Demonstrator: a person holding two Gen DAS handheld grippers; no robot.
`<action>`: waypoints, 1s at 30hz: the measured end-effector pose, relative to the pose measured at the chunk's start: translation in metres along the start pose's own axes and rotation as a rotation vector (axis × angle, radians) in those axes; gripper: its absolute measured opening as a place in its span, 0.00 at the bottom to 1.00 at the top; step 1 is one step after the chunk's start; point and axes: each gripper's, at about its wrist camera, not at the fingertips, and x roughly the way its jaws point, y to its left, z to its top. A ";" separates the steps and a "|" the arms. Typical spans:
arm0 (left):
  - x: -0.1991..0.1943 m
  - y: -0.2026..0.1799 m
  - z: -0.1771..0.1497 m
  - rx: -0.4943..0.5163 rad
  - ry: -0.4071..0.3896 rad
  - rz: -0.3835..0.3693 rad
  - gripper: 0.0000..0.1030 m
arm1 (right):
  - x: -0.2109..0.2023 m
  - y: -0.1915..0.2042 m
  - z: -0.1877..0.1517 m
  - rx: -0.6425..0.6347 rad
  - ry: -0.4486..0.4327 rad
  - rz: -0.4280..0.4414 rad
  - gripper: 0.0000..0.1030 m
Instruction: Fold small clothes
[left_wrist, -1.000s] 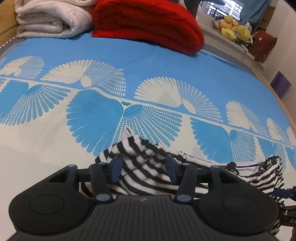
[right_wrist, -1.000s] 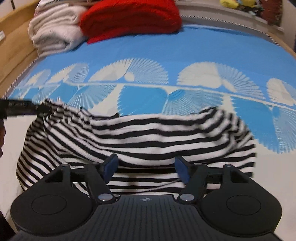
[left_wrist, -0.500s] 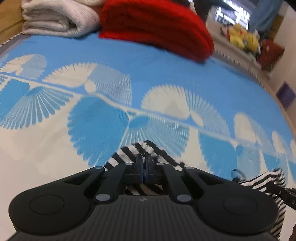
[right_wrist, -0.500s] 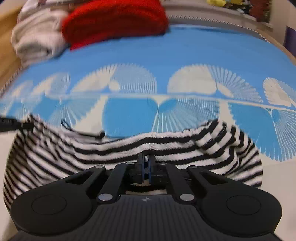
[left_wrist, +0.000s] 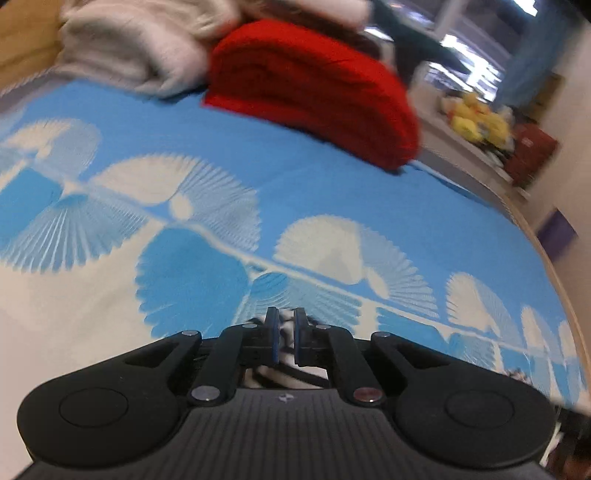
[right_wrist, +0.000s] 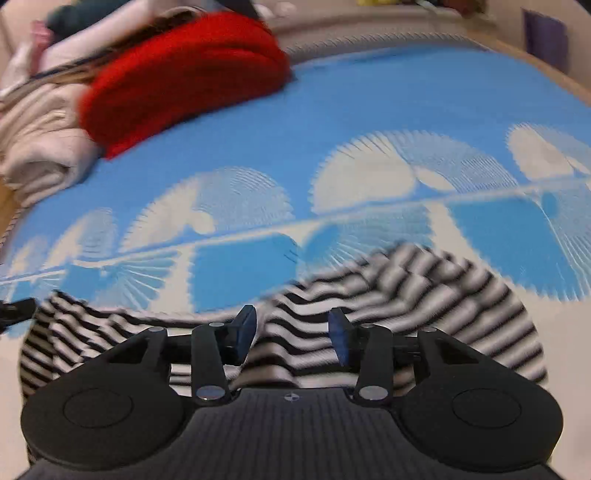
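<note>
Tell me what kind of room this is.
Probably a bedroom: a bed under a blue fan-patterned bedspread, folded red blanket and cream bedding stacked at its far end, yellow plush toys on a ledge.

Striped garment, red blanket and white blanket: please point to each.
striped garment (right_wrist: 424, 295): right wrist view, raised fold.
red blanket (left_wrist: 314, 99): left wrist view, top surface.
white blanket (right_wrist: 40, 147): right wrist view, folded side.
</note>
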 end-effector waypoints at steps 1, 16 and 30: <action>-0.002 -0.002 -0.001 0.014 0.015 -0.041 0.12 | -0.006 -0.003 0.002 0.012 -0.022 -0.002 0.44; 0.021 0.018 -0.024 0.112 0.156 0.076 0.26 | -0.039 -0.121 -0.009 0.118 0.115 -0.203 0.54; 0.056 0.016 -0.028 0.097 0.150 0.237 0.26 | -0.041 -0.102 0.012 0.094 -0.001 -0.060 0.01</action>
